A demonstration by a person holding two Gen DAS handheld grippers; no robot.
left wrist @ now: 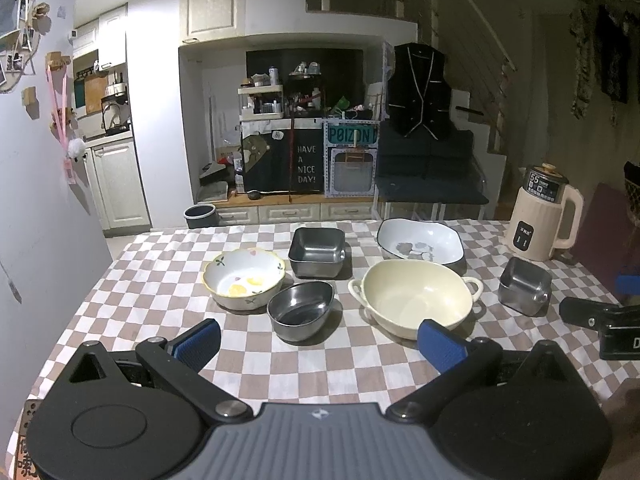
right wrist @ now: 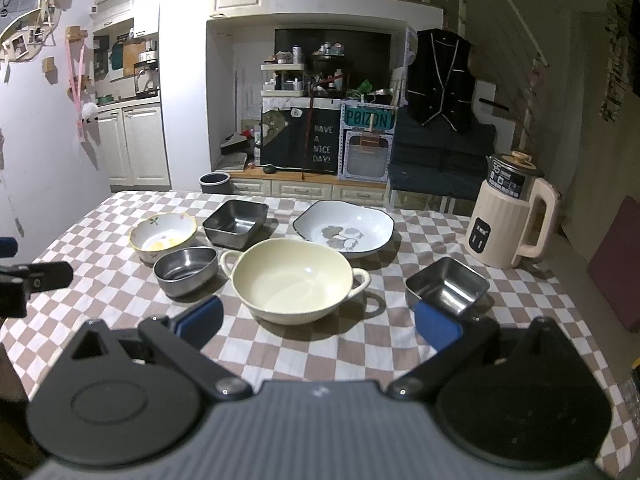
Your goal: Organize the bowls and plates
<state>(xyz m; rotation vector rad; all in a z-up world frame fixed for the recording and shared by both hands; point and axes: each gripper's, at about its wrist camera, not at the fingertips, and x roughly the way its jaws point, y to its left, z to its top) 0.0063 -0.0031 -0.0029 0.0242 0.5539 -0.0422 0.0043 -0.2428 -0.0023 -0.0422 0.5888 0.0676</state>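
Observation:
On the checkered tablecloth stand a cream two-handled bowl (left wrist: 416, 298) (right wrist: 294, 280), a round steel bowl (left wrist: 301, 314) (right wrist: 186, 270), a floral ceramic bowl (left wrist: 244, 278) (right wrist: 162, 236), a large square steel dish (left wrist: 317, 251) (right wrist: 235, 223), a white plate with a dark rim (left wrist: 420, 242) (right wrist: 344, 229) and a small square steel dish (left wrist: 525, 286) (right wrist: 446, 286). My left gripper (left wrist: 320, 344) is open above the near cloth, facing the round steel and cream bowls. My right gripper (right wrist: 318, 322) is open too, just short of the cream bowl, its right pad near the small steel dish.
A cream electric kettle (left wrist: 542, 216) (right wrist: 512, 220) stands at the table's far right. The other gripper shows at the edge of each view (left wrist: 600, 324) (right wrist: 28, 280). A dark bin (left wrist: 200, 215) sits on the floor past the table's far edge, in front of cabinets.

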